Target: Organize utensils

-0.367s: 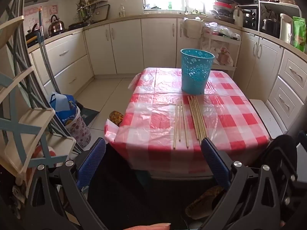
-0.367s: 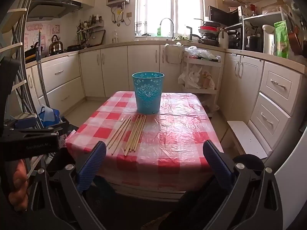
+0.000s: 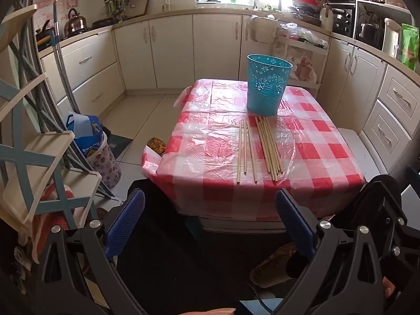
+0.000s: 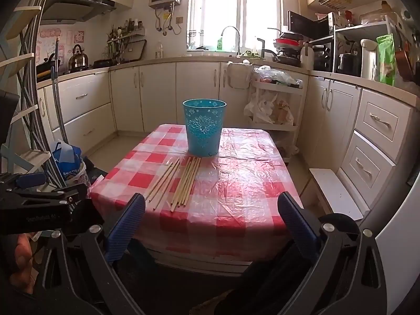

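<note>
Lying loose on the checked tablecloth (image 4: pixel 236 183), the chopsticks (image 4: pixel 183 181) sit in two small groups just in front of the blue perforated bin (image 4: pixel 204 127), their long axes running from the near table edge away toward the bin's foot. In the right wrist view they appear left of centre, above and beyond the left blue pad; the right gripper (image 4: pixel 210 225) hangs short of the table edge, jaws spread wide with nothing between them. In the left wrist view the chopsticks (image 3: pixel 258 147) lie at mid-frame, slightly right, with the bin (image 3: pixel 267 86) behind them; the left gripper (image 3: pixel 210 225) is likewise wide apart and empty, well back from the table. Neither looks clearly nearer, though the sticks fall between the left gripper's pads more squarely. A pinch would likely need the jaws turned across the sticks, since they point along the approach. Nothing stands between grippers and sticks; the crinkled plastic cover may let them slide.
</note>
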`<state>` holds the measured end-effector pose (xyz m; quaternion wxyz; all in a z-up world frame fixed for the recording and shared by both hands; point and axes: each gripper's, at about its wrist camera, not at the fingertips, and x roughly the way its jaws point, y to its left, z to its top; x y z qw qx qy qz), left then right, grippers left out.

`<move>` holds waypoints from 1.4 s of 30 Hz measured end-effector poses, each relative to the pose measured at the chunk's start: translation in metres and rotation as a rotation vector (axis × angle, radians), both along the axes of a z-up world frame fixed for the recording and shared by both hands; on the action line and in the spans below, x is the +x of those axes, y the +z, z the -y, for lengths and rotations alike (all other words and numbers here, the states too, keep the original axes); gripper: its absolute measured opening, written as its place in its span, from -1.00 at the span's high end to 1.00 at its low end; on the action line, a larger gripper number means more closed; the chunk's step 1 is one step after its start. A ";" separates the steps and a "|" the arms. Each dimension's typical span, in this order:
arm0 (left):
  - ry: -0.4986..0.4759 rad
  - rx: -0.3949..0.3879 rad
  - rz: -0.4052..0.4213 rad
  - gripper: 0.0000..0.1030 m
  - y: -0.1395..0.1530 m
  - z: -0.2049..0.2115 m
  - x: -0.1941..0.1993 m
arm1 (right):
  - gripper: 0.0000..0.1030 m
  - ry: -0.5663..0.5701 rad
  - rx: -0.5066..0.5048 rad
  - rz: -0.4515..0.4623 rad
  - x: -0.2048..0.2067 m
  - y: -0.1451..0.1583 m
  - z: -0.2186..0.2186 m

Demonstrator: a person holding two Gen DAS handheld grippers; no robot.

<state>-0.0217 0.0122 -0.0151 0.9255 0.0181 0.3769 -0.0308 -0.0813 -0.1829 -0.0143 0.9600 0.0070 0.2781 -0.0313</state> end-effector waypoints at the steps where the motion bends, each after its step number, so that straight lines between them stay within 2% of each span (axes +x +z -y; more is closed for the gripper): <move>1: -0.005 0.012 -0.006 -0.86 -0.001 0.002 0.000 | -0.89 0.001 -0.004 0.000 -0.001 0.000 -0.001; 5: 0.012 0.101 -0.024 -0.86 -0.006 0.010 0.001 | -0.89 0.009 -0.012 -0.005 -0.001 0.002 -0.003; 8: 0.016 0.078 -0.008 -0.86 -0.003 0.007 -0.001 | -0.89 0.016 -0.017 -0.013 0.001 0.000 -0.005; 11: 0.000 0.007 0.007 -0.85 0.001 -0.002 -0.004 | -0.89 0.016 -0.017 -0.017 0.002 0.001 -0.006; 15: -0.059 -0.029 -0.015 -0.85 -0.001 -0.002 -0.006 | -0.89 0.019 -0.018 -0.016 0.002 0.001 -0.006; 23: -0.093 -0.031 -0.004 -0.86 0.000 0.006 -0.008 | -0.89 0.023 -0.018 -0.020 0.003 -0.001 -0.007; 36: -0.041 -0.037 0.010 -0.85 0.002 -0.005 0.003 | -0.89 0.038 -0.033 -0.031 0.008 -0.004 -0.012; 42: -0.025 -0.019 0.060 -0.85 0.009 -0.004 0.008 | -0.89 0.036 -0.023 0.001 0.004 0.004 -0.009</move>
